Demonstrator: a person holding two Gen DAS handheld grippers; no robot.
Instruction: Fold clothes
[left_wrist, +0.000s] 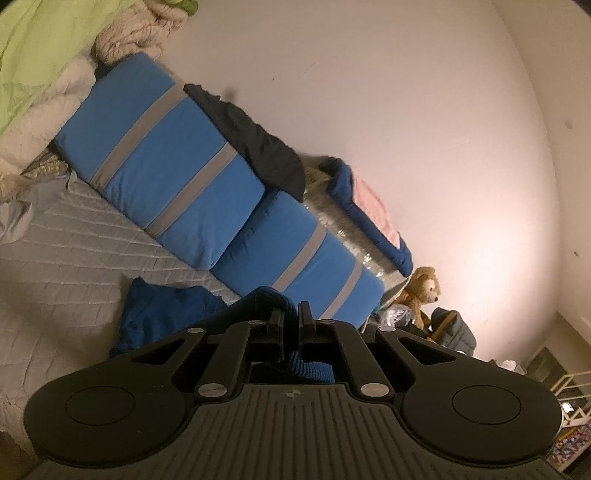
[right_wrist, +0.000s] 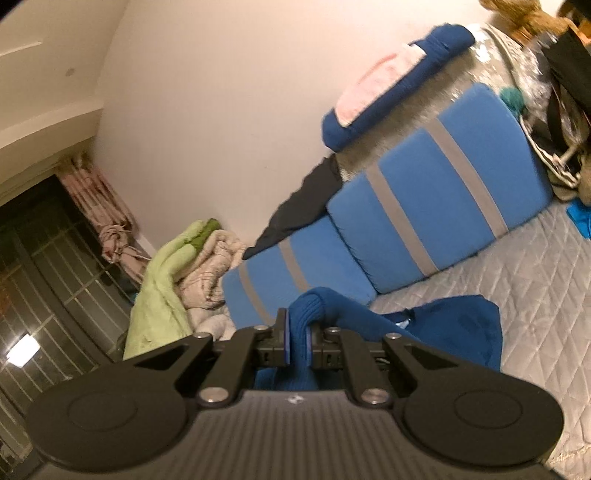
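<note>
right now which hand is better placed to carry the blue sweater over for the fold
Right, narrowly. Both grippers are shut on the blue sweater, but the right gripper has its draped body in view on the quilted mattress; the left gripper sees a smaller part.

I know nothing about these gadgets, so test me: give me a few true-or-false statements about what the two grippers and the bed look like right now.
1. Both grippers are clamped on the same blue garment. True: the left gripper and the right gripper each pinch a fold of it.
2. The garment is red. False: it is dark blue.
3. Two blue cushions with grey stripes lie along the wall. True.
4. The bed cover is plain black. False: it is pale grey and quilted.
5. A teddy bear sits past the cushions' end. True.
6. The right gripper's jaws gape wide and empty. False: they are shut on cloth.
</note>
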